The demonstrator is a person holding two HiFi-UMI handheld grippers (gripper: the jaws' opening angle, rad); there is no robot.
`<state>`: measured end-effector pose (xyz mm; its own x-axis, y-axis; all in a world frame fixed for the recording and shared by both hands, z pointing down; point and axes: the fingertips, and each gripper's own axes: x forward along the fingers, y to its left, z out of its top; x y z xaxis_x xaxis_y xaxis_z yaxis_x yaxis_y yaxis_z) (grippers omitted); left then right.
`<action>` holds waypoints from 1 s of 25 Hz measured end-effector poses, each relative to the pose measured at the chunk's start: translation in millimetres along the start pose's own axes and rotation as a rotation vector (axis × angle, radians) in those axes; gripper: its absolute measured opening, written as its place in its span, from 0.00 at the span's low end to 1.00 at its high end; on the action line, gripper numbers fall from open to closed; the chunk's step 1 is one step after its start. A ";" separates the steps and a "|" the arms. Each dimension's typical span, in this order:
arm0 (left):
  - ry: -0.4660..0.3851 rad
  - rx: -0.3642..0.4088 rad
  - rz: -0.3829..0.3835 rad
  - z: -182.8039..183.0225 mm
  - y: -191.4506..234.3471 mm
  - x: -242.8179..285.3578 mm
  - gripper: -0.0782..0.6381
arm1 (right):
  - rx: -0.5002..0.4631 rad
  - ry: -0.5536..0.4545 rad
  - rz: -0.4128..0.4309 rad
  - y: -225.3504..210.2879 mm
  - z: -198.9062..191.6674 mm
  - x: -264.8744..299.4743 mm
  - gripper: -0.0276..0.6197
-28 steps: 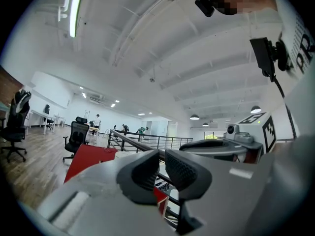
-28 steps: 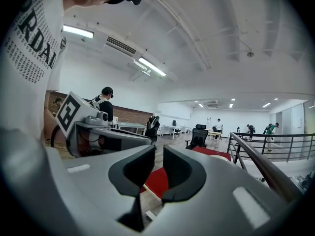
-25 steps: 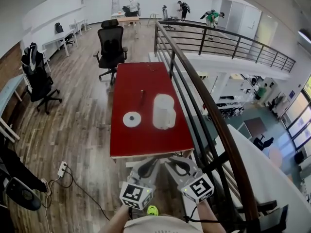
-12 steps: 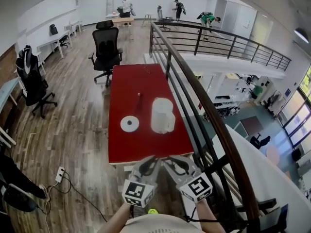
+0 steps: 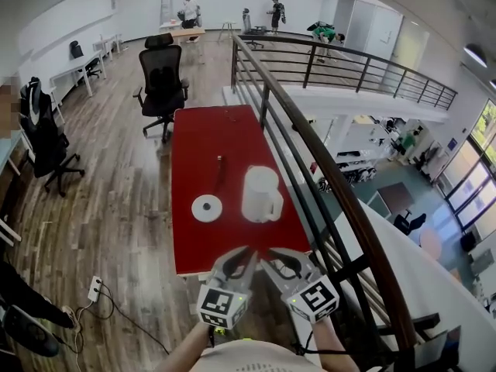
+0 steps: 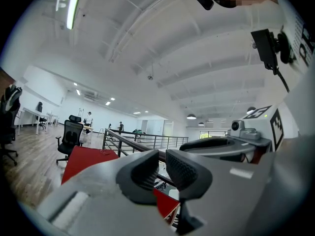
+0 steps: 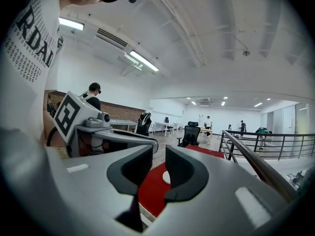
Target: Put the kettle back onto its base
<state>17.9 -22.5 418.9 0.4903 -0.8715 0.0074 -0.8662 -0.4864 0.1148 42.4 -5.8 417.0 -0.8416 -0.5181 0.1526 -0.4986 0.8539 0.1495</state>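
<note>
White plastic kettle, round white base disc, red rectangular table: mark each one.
White plastic kettle [image 5: 258, 192], head view, upper body.
Round white base disc [image 5: 207, 207], head view, centre.
Red rectangular table [image 5: 198, 135], head view, bare far top.

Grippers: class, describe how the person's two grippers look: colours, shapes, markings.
The left gripper and right gripper: grey bodies, curved jaws with black ribbed pads, a white cube with black square markers each. A black cable trails by the right. The person's top is white.

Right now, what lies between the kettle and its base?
Nothing. In the head view only a bare strip of the red table separates the kettle from the base on its left. They do not touch.
</note>
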 end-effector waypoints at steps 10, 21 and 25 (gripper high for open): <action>0.006 0.030 -0.016 4.1 37.6 6.3 0.18 | 0.014 -0.026 -0.038 -6.7 10.3 35.8 0.16; 0.019 0.037 -0.037 -4.3 82.3 0.8 0.18 | 0.011 -0.019 -0.064 -3.4 9.9 82.0 0.17; 0.024 0.009 -0.018 -9.8 94.6 1.1 0.18 | 0.007 0.002 -0.047 -3.3 4.7 95.3 0.18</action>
<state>-62.5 -68.9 439.6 0.5082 -0.8607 0.0289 -0.8578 -0.5029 0.1062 -37.1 -57.8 426.4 -0.8169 -0.5575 0.1478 -0.5386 0.8291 0.1499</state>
